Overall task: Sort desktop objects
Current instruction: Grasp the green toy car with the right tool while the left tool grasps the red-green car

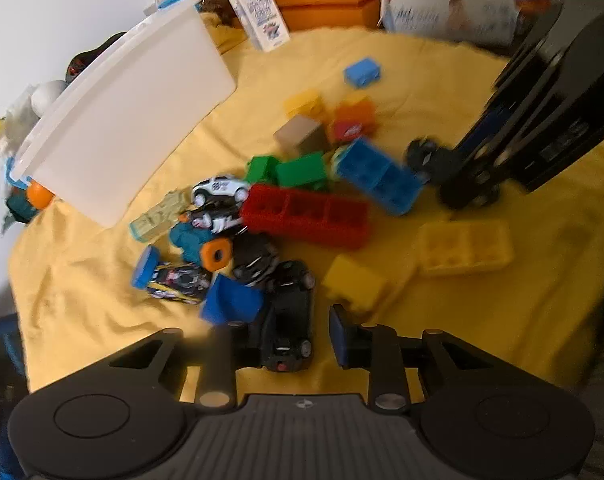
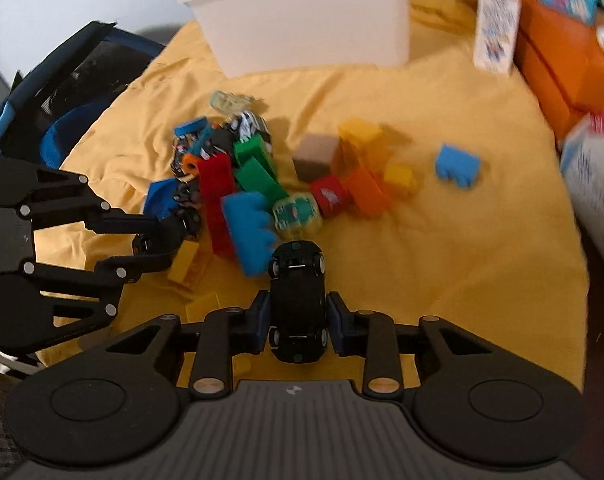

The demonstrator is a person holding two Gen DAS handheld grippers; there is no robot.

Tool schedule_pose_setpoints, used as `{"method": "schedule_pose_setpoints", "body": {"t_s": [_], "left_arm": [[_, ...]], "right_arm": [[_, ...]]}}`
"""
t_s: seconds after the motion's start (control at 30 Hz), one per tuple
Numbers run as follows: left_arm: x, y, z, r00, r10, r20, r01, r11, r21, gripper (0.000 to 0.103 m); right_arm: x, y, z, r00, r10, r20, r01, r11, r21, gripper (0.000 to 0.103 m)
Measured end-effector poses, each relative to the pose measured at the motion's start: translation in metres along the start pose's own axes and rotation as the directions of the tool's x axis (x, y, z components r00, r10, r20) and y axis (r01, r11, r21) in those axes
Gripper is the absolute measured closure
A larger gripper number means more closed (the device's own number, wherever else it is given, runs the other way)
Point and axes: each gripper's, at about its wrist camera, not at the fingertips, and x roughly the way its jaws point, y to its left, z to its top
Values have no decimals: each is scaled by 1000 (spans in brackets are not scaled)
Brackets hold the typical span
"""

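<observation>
The left matte black plastic two-finger gripper (image 1: 290,332) has a ribbed grey base plate, two round black discs, and link arms pinned with brass-coloured and silver rivets. The right matte black plastic two-finger gripper (image 2: 298,322) matches it, with dark blue finger pads (image 2: 339,326).
</observation>
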Motion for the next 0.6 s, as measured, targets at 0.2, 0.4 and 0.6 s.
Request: {"method": "schedule_pose_setpoints", "body": {"t_s": [0.2, 0.4, 0.6], "left_arm": [[0, 49, -8, 990, -141, -7, 129, 925, -358, 82], [-1, 67, -44, 897, -412, 161, 400, 598, -695, 83], [-15, 67, -63, 971, -227, 80, 206, 610, -765, 60]], "right_arm": [[-4, -6, -2, 1000, -2, 23, 1, 998, 56, 64], [6, -35, -5, 996, 91, 16, -92, 968, 234, 68], [3, -16, 0, 999, 25, 21, -27, 995, 100, 83]]}}
